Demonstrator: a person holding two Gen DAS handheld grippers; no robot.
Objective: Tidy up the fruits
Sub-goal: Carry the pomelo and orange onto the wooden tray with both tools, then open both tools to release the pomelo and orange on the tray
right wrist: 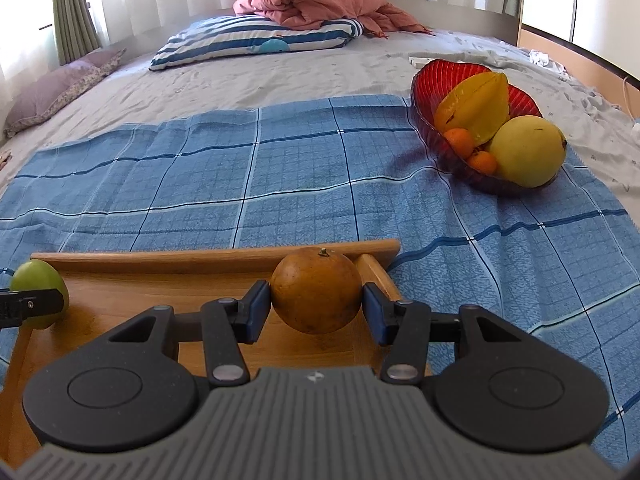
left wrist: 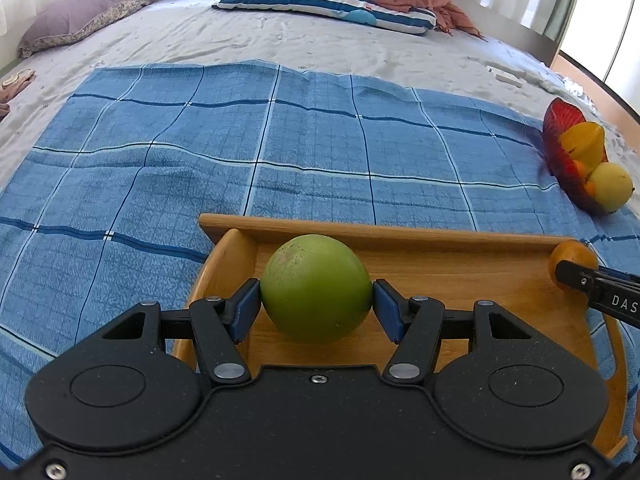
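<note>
1. Your green fruit [left wrist: 316, 286] is pinched between the blue pads of the left tool [left wrist: 316, 304], sitting low over the left end of the wooden tray [left wrist: 400, 236]. Can't tell if it's touching the tray floor or just off it.
2. Same deal on the other side: the right tool [right wrist: 316, 306] is clamped on the brownish orange [right wrist: 316, 290], near the tray's right end, stem up.
3. So you look mid-placement (or mid-pickup, honestly hard to call).
4. The red bowl [right wrist: 424, 80] sits well apart on the blue checked cloth [right wrist: 240, 168] on the bed, holding a starfruit [right wrist: 476, 104], a yellow fruit [right wrist: 526, 152] and two small oranges [right wrist: 460, 140].
5. Next move, if you're dropping off: settle both fruits onto the tray before letting go, they're round and likely to roll.
</note>
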